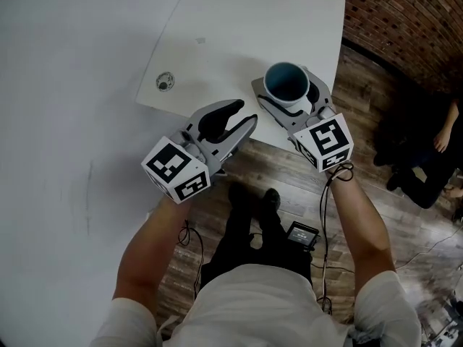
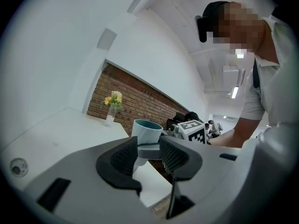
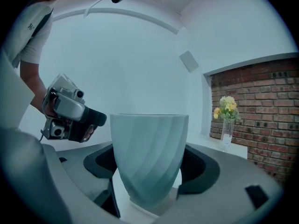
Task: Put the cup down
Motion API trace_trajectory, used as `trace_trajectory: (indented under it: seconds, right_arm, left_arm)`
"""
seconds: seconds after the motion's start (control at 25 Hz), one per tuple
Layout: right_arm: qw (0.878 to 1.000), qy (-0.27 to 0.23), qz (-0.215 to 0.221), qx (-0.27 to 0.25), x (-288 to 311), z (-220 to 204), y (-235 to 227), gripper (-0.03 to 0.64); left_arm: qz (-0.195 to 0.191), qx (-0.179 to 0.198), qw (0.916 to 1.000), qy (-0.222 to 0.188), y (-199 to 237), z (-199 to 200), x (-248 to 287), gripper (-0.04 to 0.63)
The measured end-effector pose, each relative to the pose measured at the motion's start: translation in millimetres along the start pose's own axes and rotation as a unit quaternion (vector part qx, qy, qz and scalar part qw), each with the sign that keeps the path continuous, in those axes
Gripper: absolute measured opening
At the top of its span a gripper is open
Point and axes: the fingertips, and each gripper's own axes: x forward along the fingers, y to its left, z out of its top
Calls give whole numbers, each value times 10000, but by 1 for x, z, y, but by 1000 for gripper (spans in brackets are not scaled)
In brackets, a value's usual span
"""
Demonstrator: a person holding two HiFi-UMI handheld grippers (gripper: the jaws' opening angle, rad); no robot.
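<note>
A pale teal ribbed cup [image 1: 286,83] stands upright between the jaws of my right gripper [image 1: 283,80], near the front edge of the white table [image 1: 239,27]. In the right gripper view the cup [image 3: 149,157] fills the gap, with both pads against its sides. Its base sits very low over the tabletop, and I cannot tell whether it touches. My left gripper [image 1: 244,113] hovers left of the cup at the table's front edge. Its jaws stand a narrow gap apart with nothing between them [image 2: 148,146], and the cup [image 2: 145,129] shows beyond.
A small round fitting [image 1: 165,82] is set in the tabletop at the left. A glass vase with yellow flowers [image 2: 112,108] stands at the far end by a brick wall. Wooden floor lies below the edge, with a black device [image 1: 302,232] on it. Another person [image 1: 434,150] is at the right.
</note>
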Motion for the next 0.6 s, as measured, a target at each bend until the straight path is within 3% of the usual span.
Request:
trace_trajectory:
  seconds: [0.6]
  right_arm:
    - [9995,291,-49,139,52,-66,-10,385]
  left_arm:
    - [87,-331,9991,249,27,-44,11,144]
